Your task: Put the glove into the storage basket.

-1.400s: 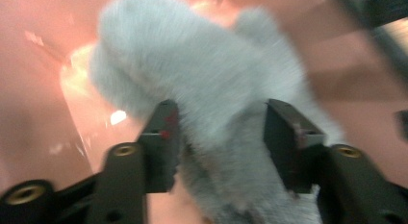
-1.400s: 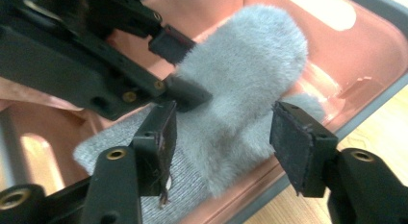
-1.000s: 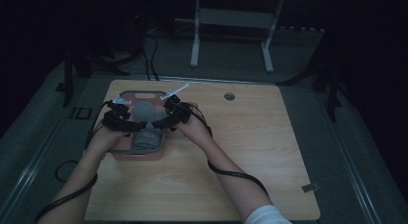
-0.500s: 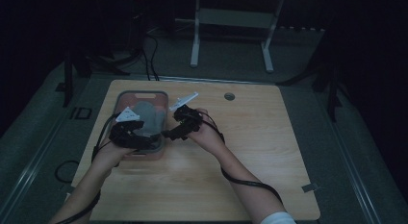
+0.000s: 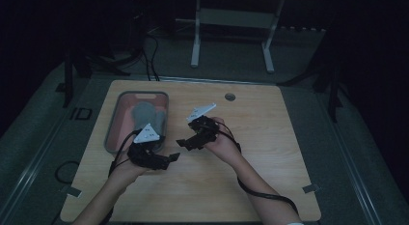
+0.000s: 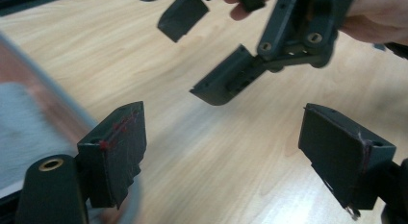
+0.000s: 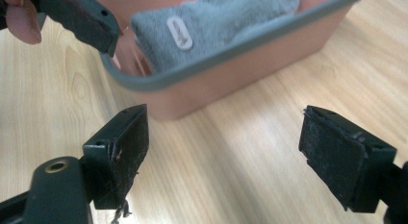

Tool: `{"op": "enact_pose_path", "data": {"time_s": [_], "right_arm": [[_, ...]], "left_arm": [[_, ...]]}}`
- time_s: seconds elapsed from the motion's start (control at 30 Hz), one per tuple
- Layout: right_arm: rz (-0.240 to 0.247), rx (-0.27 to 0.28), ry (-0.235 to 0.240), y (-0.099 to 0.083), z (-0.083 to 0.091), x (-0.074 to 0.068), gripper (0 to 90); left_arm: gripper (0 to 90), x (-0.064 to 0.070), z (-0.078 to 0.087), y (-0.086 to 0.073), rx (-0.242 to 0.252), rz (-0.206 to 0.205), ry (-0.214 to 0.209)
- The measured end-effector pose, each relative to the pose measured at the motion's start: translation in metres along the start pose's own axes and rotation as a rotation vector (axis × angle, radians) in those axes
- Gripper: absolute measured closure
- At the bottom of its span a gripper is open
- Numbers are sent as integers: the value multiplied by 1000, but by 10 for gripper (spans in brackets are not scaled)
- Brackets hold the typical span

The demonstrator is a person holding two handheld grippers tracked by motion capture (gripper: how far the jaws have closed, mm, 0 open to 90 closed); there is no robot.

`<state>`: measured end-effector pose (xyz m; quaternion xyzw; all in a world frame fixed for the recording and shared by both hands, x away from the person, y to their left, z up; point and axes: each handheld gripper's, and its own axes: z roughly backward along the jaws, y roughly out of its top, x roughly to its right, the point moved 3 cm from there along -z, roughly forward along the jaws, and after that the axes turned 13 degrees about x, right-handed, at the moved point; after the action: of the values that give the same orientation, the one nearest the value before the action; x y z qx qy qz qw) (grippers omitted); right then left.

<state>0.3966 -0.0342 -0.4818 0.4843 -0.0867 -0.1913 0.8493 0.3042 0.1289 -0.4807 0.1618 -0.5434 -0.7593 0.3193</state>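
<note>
high view: a pink tray with a grey rim sits on the wooden table, and a folded grey cloth lies inside it. the left hand-held gripper hangs over the table just off the tray's near corner, its grey three-cornered plate above the tray's near rim. the right hand-held gripper is a little further out from the tray, beside its long side, pointing back toward it. the two are near each other but apart, and neither touches the tray or the cloth.

in the left gripper view its two black jaws stand wide apart over bare wood with nothing between them, the tray's edge blurred past one of them, and the other hand's gripper ahead. in the right gripper view the jaws are likewise spread wide and empty; beyond them is the tray's wall, with the cloth resting inside against the rim, a small oval label on its upper face.
</note>
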Motion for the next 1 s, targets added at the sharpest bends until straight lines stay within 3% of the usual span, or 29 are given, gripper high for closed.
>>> {"op": "enact_pose_path", "data": {"time_s": [0.33, 0.53, 1.0], "right_arm": [[-12, -31, -12, -36, 8, 5, 176], [-21, -57, 2, -62, 6, 7, 167], [22, -46, 12, -104, 8, 7, 167]], "left_arm": [[177, 23, -24, -24, -22, -22, -95], [177, 28, -40, -48, -18, 15, -140], [177, 38, -59, -76, -9, 27, -176]]}}
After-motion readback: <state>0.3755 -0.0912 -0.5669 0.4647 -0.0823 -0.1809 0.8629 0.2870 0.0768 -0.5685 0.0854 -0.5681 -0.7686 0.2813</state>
